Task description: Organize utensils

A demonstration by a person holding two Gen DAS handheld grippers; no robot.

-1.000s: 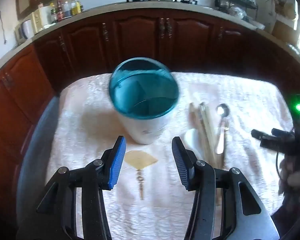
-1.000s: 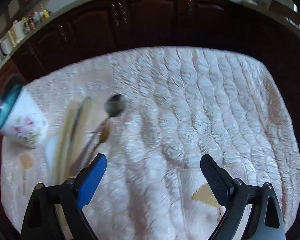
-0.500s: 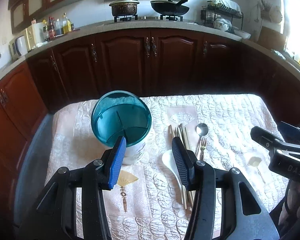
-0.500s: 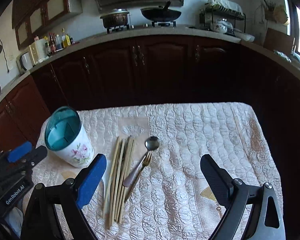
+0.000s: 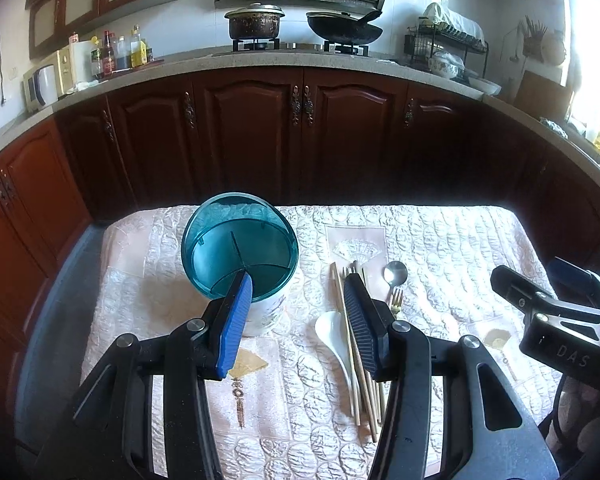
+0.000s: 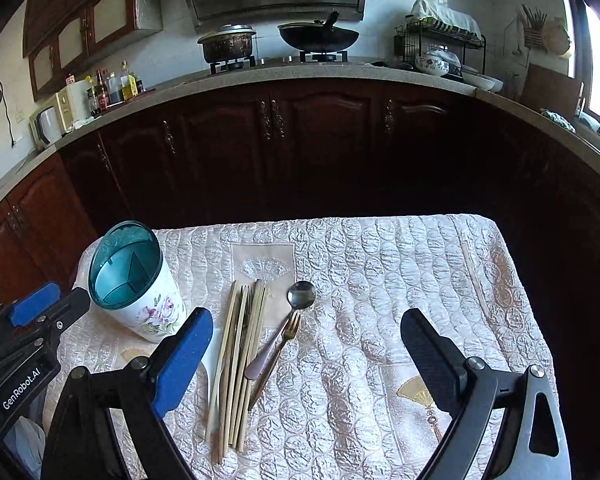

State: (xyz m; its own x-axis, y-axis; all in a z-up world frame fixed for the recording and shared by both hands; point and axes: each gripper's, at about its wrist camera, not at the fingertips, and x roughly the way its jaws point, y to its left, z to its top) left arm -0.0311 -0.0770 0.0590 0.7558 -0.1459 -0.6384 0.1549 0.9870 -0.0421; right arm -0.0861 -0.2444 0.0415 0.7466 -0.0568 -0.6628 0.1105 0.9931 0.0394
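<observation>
A white floral utensil holder point(image 6: 150, 308) with a teal divided insert point(image 5: 239, 246) stands at the left of the quilted table. To its right lie several wooden chopsticks point(image 6: 238, 360), a white ceramic spoon point(image 5: 334, 336), a metal spoon point(image 6: 302, 296) and a gold fork point(image 6: 280, 350). My left gripper point(image 5: 296, 312) hovers open above the holder and chopsticks, nothing between its fingers. Over the table's middle my right gripper point(image 6: 306, 354) stands wide open and empty. Each gripper shows at the edge of the other's view, the left gripper point(image 6: 46, 308) and the right gripper point(image 5: 540, 284).
The cream quilted cloth point(image 6: 400, 280) covers the whole table, bare on its right half. Dark wooden cabinets point(image 5: 300, 132) run behind it under a counter with a pot point(image 5: 254, 22), a wok point(image 5: 344, 30), bottles and a dish rack point(image 5: 446, 46).
Both grippers have risen and drawn back from the table, so the view now takes in the counter and stove. The utensils and holder lie where they were. Jaws unchanged.
</observation>
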